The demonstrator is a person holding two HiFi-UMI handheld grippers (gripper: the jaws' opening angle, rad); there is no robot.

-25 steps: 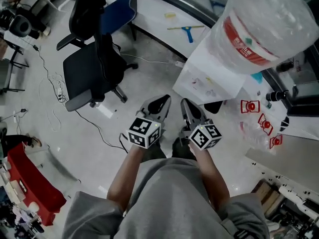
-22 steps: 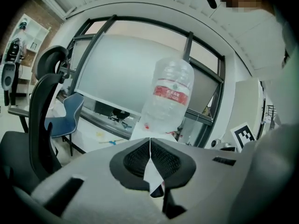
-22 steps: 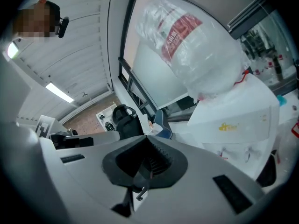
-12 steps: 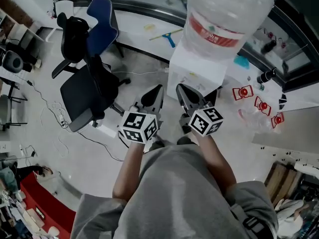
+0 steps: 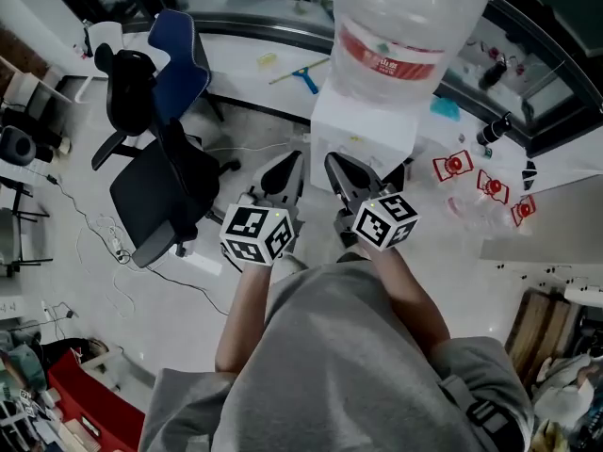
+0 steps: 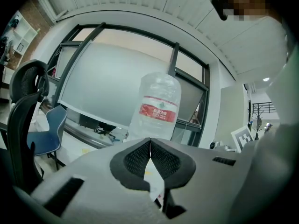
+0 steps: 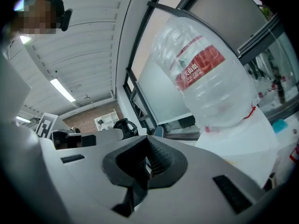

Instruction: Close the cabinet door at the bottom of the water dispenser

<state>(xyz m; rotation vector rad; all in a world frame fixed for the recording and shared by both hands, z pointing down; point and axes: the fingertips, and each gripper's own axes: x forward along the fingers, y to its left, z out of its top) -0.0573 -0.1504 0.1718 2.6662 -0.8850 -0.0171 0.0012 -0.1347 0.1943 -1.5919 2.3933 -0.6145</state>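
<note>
The white water dispenser (image 5: 363, 130) stands straight ahead with a big clear bottle (image 5: 405, 26) with a red label on top. Its bottom cabinet door is hidden under the body from above. My left gripper (image 5: 294, 160) and right gripper (image 5: 332, 163) are held side by side just in front of it, pointing at it, both shut with nothing between the pads. The left gripper view shows the left gripper (image 6: 150, 141) with its pads together and the bottle (image 6: 159, 107) beyond. Seen from its own camera, the right gripper (image 7: 147, 143) is level with the bottle (image 7: 205, 78) and the dispenser top (image 7: 247, 139).
A black office chair (image 5: 155, 172) and a blue chair (image 5: 179, 50) stand left of the dispenser. Cables (image 5: 104, 234) trail on the floor. Red-marked clear items (image 5: 457, 166) lie to the right. A red crate (image 5: 80, 384) sits at the bottom left.
Both grippers have risen together, still side by side. The head view has swung so the dispenser and bottle moved from the right to the top centre.
</note>
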